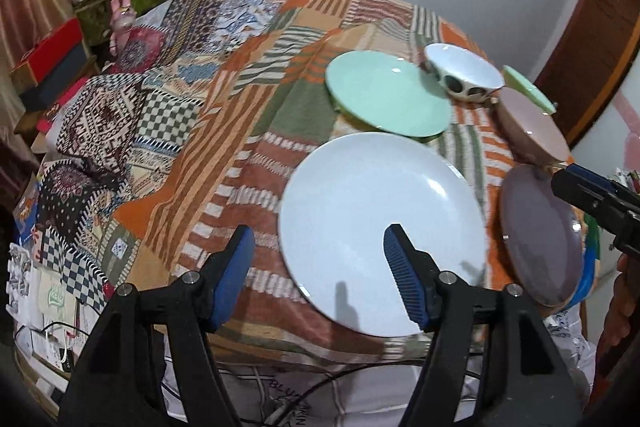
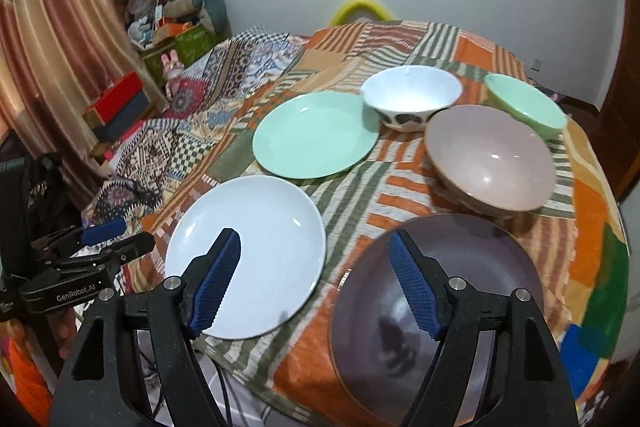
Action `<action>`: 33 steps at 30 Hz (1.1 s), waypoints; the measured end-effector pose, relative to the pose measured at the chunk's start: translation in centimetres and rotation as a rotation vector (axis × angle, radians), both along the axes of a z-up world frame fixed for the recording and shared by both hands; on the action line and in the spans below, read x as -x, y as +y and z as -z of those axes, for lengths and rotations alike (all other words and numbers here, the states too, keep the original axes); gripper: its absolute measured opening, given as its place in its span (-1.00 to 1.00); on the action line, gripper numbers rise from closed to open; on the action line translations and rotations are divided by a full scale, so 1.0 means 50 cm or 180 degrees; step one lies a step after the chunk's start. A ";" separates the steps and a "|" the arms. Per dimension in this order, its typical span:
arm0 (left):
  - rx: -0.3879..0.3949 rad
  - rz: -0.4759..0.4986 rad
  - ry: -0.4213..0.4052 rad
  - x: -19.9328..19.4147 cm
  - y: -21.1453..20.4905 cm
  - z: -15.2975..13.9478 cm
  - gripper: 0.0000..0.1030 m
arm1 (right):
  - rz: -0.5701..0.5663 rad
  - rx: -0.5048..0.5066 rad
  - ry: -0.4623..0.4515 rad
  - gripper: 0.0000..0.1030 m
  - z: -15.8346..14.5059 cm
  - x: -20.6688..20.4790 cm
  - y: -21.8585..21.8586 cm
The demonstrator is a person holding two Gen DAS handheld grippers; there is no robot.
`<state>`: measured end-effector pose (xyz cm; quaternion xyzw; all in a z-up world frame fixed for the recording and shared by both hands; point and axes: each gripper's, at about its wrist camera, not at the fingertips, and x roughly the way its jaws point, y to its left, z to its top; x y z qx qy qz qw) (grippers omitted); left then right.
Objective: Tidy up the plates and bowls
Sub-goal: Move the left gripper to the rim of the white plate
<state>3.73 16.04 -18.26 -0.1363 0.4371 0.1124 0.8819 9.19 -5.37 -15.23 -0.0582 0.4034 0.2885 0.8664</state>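
A white plate (image 1: 380, 227) (image 2: 256, 251), a green plate (image 1: 384, 93) (image 2: 316, 135) and a purple plate (image 1: 540, 239) (image 2: 432, 307) lie on the patchwork cloth. Behind them stand a white spotted bowl (image 1: 464, 71) (image 2: 412, 99), a pink bowl (image 1: 536, 123) (image 2: 492, 155) and a green bowl (image 1: 528, 87) (image 2: 524, 103). My left gripper (image 1: 320, 247) is open and empty, over the white plate's near left edge. My right gripper (image 2: 316, 251) is open and empty, above the gap between the white and purple plates.
The table (image 2: 592, 211) has a curved front edge with cables hanging below it (image 1: 320, 387). Boxes and clutter (image 2: 120, 107) stand at the far left by a curtain (image 2: 60, 47). A yellow chair back (image 2: 360, 7) shows behind the table.
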 end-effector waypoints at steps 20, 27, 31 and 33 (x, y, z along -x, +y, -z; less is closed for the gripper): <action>0.0344 -0.0076 0.0205 -0.026 0.061 0.105 -0.16 | -0.0152 0.0336 0.0492 0.05 0.106 -0.087 0.072; 0.0486 -0.0018 0.0267 -0.034 0.061 0.129 -0.41 | -0.0168 0.0432 0.0598 -0.27 0.129 -0.102 0.078; 0.0506 -0.0005 0.0265 -0.038 0.059 0.134 -0.44 | -0.0163 0.0459 0.0639 -0.30 0.138 -0.112 0.080; 0.0511 0.0000 0.0266 -0.040 0.058 0.135 -0.44 | -0.0170 0.0465 0.0670 -0.34 0.144 -0.116 0.081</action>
